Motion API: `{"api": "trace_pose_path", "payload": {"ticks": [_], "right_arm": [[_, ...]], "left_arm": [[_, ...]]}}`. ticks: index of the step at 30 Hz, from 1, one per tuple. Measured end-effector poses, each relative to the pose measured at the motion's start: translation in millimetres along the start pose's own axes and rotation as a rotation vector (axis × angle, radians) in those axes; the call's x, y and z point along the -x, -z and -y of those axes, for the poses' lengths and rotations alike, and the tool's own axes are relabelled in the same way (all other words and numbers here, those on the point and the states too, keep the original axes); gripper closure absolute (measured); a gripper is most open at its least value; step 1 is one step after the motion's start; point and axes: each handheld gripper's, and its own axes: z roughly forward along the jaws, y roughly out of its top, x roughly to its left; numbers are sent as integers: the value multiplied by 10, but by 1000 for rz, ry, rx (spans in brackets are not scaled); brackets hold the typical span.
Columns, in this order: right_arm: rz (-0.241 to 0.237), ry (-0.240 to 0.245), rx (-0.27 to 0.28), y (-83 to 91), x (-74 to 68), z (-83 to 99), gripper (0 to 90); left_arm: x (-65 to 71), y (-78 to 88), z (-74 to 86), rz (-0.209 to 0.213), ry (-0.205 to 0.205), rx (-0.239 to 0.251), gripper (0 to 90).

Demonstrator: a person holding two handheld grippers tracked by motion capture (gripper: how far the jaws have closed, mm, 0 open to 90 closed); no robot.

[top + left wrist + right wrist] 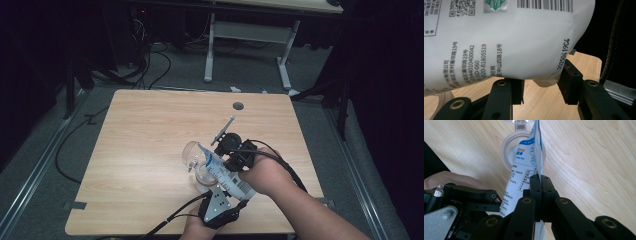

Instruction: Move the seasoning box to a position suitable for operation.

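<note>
Right gripper point(235, 161) pinching pouch point(222, 170) over jar point(200, 162). Left gripper point(541, 87) spread under pouch's point(506, 37) bulging bottom. Pressed together on pouch's point(524, 170) flat edge above jar point(507, 145). Probably soft, floppy; best held by seams.

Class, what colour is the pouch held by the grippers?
White, with dark print and a blue top: the pouch shows best in the right gripper view.
</note>
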Motion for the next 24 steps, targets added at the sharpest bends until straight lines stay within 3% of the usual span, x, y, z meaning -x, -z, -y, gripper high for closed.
{"api": "trace_pose_path", "payload": {"ticks": [24], "right_arm": [[-6,3,7,-6,12,-12,900]], "left_arm": [[-4,-1,-15,-2,2,-1,604]]}}
